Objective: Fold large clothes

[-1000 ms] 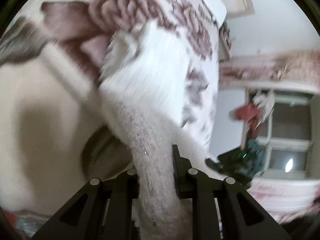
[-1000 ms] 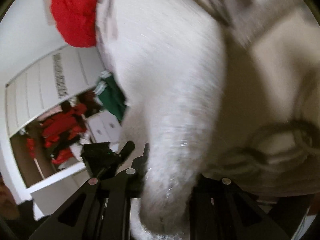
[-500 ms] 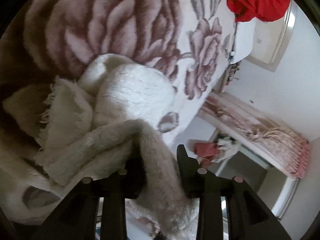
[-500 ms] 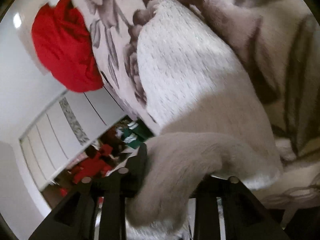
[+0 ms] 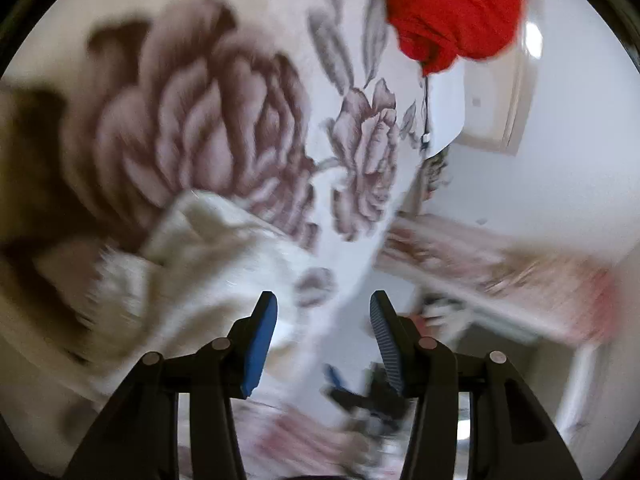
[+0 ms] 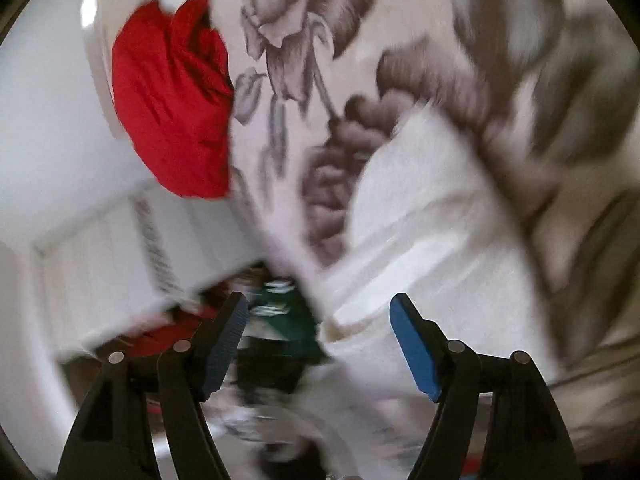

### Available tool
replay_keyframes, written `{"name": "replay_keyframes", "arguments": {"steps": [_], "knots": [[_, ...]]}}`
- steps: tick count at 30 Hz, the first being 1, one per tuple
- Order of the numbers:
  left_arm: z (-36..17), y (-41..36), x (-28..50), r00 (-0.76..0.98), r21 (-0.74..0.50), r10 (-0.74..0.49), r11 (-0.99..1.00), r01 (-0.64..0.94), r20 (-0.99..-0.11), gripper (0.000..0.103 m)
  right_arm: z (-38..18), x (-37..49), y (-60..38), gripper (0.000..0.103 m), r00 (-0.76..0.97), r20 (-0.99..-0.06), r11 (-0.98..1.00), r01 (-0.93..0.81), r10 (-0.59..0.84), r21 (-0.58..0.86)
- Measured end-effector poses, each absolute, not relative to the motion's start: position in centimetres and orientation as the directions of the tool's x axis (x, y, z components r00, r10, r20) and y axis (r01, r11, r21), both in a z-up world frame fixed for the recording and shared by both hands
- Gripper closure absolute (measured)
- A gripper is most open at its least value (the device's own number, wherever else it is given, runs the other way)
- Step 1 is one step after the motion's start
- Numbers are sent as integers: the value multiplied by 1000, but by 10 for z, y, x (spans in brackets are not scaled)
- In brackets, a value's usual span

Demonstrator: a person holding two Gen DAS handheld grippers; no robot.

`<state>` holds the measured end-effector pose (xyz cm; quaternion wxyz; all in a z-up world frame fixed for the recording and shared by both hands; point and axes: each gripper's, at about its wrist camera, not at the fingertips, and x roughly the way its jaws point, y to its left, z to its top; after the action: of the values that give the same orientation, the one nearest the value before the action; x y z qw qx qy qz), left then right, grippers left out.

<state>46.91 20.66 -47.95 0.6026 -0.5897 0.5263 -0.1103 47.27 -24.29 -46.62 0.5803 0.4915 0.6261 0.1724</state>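
A white knitted garment point(image 5: 208, 264) lies bunched on the flower-print bedspread point(image 5: 192, 120). In the right wrist view it shows as a folded white slab point(image 6: 432, 232) on the same bedspread point(image 6: 320, 40). My left gripper point(image 5: 323, 312) is open and empty, just right of and above the garment. My right gripper point(image 6: 320, 312) is open and empty, at the garment's near left edge. Both views are blurred by motion.
A red garment point(image 5: 456, 12) lies at the far end of the bed, also seen in the right wrist view point(image 6: 172, 96). The bed's edge point(image 5: 384, 248) drops to the floor. A white wardrobe point(image 6: 120, 256) and green and red clothes point(image 6: 280, 312) are beyond.
Both grippers held the white garment in their jaws; both have opened and let it go. It now lies on the bedspread, and both grippers have pulled back from it.
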Motion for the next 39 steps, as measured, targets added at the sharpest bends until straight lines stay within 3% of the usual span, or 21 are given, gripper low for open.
{"name": "replay_keyframes", "arguments": {"steps": [4, 6, 10, 12, 15, 20, 21, 22, 23, 26, 34, 39], "knots": [[-458, 182, 435, 348, -653, -554, 670, -353, -757, 57, -465, 441, -253, 27, 39, -707, 673, 271, 707, 688], [-455, 165, 406, 340, -572, -475, 764, -298, -812, 57, -475, 423, -259, 26, -10, -754, 740, 200, 656, 642], [-476, 132, 353, 306, -432, -349, 862, -266, -886, 57, -499, 397, -262, 26, -99, -818, 823, 80, 567, 562], [-493, 118, 343, 267, -425, -359, 869, -256, -894, 57, -509, 397, -259, 26, -108, -828, 835, 29, 550, 550], [-505, 104, 350, 272, -428, -363, 873, -236, -891, 57, -523, 411, -253, 26, -89, -803, 803, -37, 590, 595], [-507, 84, 380, 343, -284, -219, 947, -150, -913, 58, -552, 441, -229, 26, -118, -779, 768, -130, 616, 627], [-503, 82, 382, 374, -270, -204, 953, -135, -905, 63, -553, 443, -224, 29, -112, -780, 765, -155, 615, 626], [-497, 81, 384, 406, -252, -182, 959, -126, -896, 77, -552, 442, -221, 40, -94, -792, 773, -176, 603, 609], [-491, 80, 388, 411, -239, -169, 963, -126, -896, 82, -551, 440, -219, 74, -70, -817, 796, -189, 573, 575], [-475, 84, 393, 422, -253, -175, 958, -138, -890, 87, -542, 438, -236, 92, -10, -807, 801, -109, 591, 588], [-462, 86, 434, 448, -264, -157, 946, -189, -880, 88, -471, 446, -268, 97, 164, -738, 756, -104, 654, 647], [-501, 97, 478, 380, -272, -172, 935, -227, -909, 87, -497, 487, -269, 97, 172, -787, 803, -52, 593, 594]]}}
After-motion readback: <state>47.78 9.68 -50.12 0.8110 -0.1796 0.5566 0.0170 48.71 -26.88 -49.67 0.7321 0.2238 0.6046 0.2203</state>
